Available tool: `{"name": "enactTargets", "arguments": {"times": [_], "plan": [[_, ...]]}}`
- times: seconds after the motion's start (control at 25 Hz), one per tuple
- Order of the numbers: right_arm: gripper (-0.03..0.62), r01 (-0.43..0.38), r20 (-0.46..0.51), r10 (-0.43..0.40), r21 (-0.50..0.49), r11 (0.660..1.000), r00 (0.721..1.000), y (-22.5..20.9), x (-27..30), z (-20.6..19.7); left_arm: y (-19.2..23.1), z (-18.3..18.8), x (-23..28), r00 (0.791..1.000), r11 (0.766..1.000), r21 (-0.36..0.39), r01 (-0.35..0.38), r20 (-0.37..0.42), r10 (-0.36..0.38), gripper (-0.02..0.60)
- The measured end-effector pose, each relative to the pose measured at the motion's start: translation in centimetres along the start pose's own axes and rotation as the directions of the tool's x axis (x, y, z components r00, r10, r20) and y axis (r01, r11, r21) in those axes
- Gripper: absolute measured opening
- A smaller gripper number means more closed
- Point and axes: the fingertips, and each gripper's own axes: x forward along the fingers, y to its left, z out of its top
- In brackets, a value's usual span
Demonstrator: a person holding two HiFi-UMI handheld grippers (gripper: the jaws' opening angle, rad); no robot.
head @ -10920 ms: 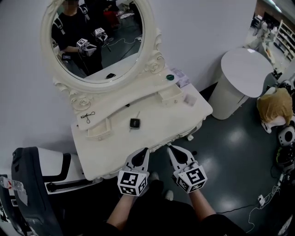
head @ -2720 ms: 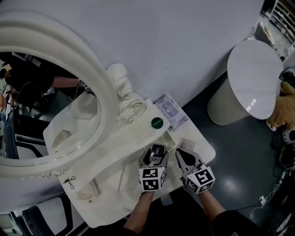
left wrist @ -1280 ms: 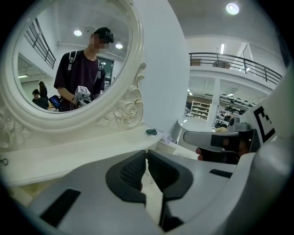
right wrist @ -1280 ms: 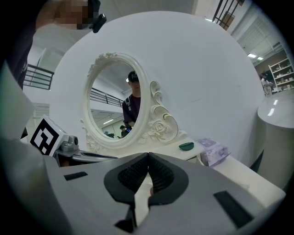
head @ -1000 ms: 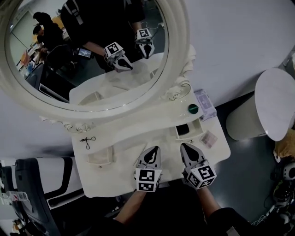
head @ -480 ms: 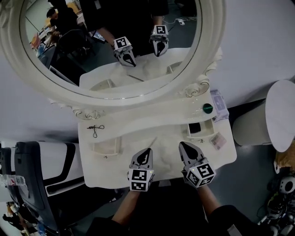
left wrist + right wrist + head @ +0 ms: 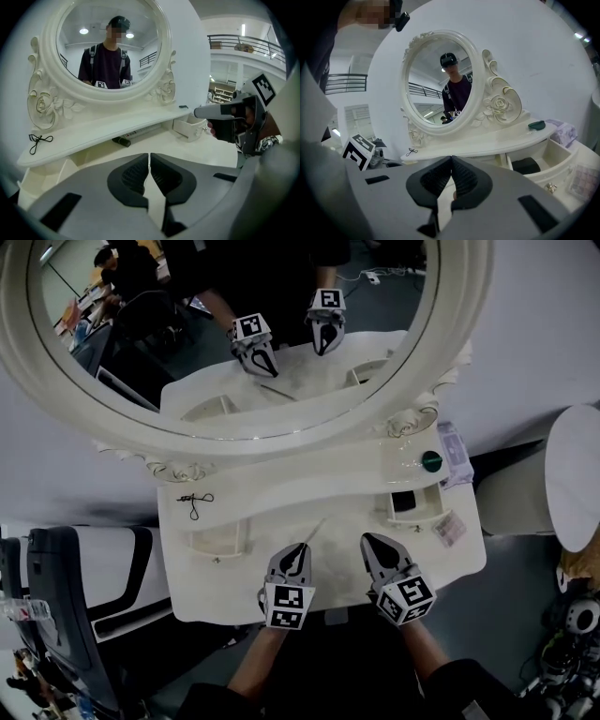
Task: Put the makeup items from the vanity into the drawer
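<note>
Two grippers hang over the front edge of the table (image 7: 230, 585), the left gripper (image 7: 298, 549) and the right gripper (image 7: 368, 542), each with its fingers pressed together on nothing. Just ahead of the left one a slim liner pencil (image 7: 314, 529) lies flat on the table, apart from the open drawer (image 7: 417, 517) at the right, which holds a dark compact (image 7: 403, 500). The pencil looks light, stiff and round, so it is likely to roll or skid; I would pinch it across mid-barrel, fingers straddling it. The flat clear palette (image 7: 448, 529) beside the drawer probably needs lifting by an edge
</note>
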Motion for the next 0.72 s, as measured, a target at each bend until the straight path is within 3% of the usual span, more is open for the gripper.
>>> {"name": "enactTargets", "arguments": {"times": [0.2,0.36,0.52,0.72], "plan": [[0.023,0.004,-0.030,-0.004,0.011,1.000,1.000,0.1,0.8,-1.3,0.4,-2.4,2.1,0.997,0.999,0.022,0.030,-0.071,-0.029,0.020],[0.023,0.009,-0.050,-0.008,0.018,1.000,0.999,-0.1,1.6,-2.3,0.7,-4.4,3.6,0.984,0.996,0.045,0.080,-0.163,-0.072,0.103],[0.023,0.022,-0.061,-0.021,0.028,0.999,0.998,-0.6,2.0,-3.0,1.2,-6.3,4.5,0.966,0.993,0.057,0.105,-0.245,-0.088,0.103],[0.023,0.044,-0.062,-0.042,0.042,0.998,0.997,-1.6,2.3,-3.7,1.2,-7.6,5.1,0.946,0.988,0.031,0.151,-0.293,-0.136,0.103]]}}
